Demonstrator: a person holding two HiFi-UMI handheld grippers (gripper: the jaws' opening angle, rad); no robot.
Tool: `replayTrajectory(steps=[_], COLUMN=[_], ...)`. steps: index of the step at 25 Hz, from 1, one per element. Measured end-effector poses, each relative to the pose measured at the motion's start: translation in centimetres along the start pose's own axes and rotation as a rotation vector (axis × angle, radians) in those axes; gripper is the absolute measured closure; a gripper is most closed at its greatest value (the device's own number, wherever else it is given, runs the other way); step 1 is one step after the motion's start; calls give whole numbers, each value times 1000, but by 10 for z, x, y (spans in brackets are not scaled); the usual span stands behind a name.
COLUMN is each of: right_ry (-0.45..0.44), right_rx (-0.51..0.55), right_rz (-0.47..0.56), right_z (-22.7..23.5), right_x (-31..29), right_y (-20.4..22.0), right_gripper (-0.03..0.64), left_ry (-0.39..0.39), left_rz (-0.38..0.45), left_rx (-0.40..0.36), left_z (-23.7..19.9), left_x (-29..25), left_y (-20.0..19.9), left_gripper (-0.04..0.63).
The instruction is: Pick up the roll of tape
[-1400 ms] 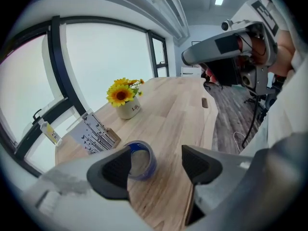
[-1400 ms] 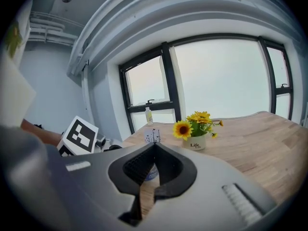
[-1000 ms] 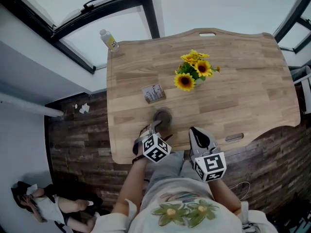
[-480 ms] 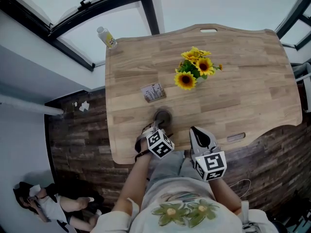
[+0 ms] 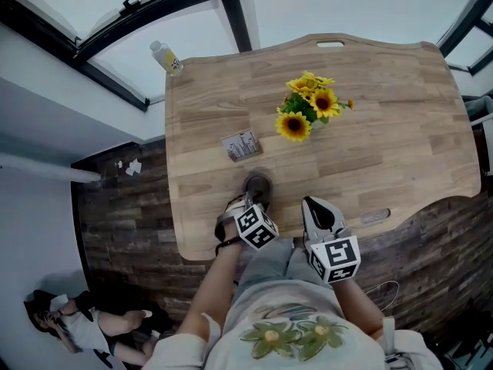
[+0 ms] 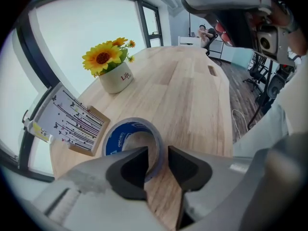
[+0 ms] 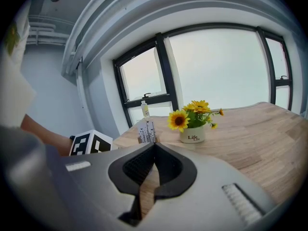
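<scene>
A roll of tape (image 5: 258, 184) with a blue inner core (image 6: 117, 141) lies flat on the wooden table (image 5: 385, 129) near its front edge. My left gripper (image 5: 253, 200) points steeply down over it. In the left gripper view its jaws (image 6: 157, 160) straddle the roll's near wall, one pad inside the ring and one outside. The jaws are closing, and a thin gap still shows beside the outer pad. My right gripper (image 5: 316, 210) hovers at the table's front edge to the right, and its tips (image 7: 154, 146) meet with nothing between them.
A white pot of sunflowers (image 5: 308, 110) stands mid-table. A small printed card box (image 5: 243, 146) sits just beyond the tape. A bottle (image 5: 167, 58) stands at the far left corner. A person (image 5: 69, 322) is on the floor at lower left.
My left gripper has sunk onto the tape roll and shifted slightly forward. The right gripper has stayed put.
</scene>
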State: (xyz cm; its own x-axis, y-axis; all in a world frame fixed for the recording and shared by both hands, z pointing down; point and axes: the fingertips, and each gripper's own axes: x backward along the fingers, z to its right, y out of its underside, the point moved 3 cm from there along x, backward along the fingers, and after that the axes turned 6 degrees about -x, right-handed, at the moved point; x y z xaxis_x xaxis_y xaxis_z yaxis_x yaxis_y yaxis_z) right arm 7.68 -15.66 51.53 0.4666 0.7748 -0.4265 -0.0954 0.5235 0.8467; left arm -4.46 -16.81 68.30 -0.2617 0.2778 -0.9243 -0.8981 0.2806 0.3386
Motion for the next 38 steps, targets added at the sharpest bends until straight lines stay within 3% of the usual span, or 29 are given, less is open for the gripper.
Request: replayTrajectory(steps=[1, 9, 31, 38], right_ry=[-1, -10, -11, -13], right_rx=[-1, -2, 14, 21], right_rz=[0, -2, 22, 17], right_z=[0, -2, -13, -21], right_x=[-1, -4, 5, 8], right_y=[0, 0, -5, -1], right_gripper=[617, 617, 617, 617], left_ry=[-11, 31, 92, 108], left_rz=[1, 56, 131, 167], left_rx=[4, 135, 273, 287], left_z=[-2, 1, -2, 3], left_x=[0, 5, 14, 23], left_y=[0, -1, -3, -6], left_gripper=[473, 538, 543, 543])
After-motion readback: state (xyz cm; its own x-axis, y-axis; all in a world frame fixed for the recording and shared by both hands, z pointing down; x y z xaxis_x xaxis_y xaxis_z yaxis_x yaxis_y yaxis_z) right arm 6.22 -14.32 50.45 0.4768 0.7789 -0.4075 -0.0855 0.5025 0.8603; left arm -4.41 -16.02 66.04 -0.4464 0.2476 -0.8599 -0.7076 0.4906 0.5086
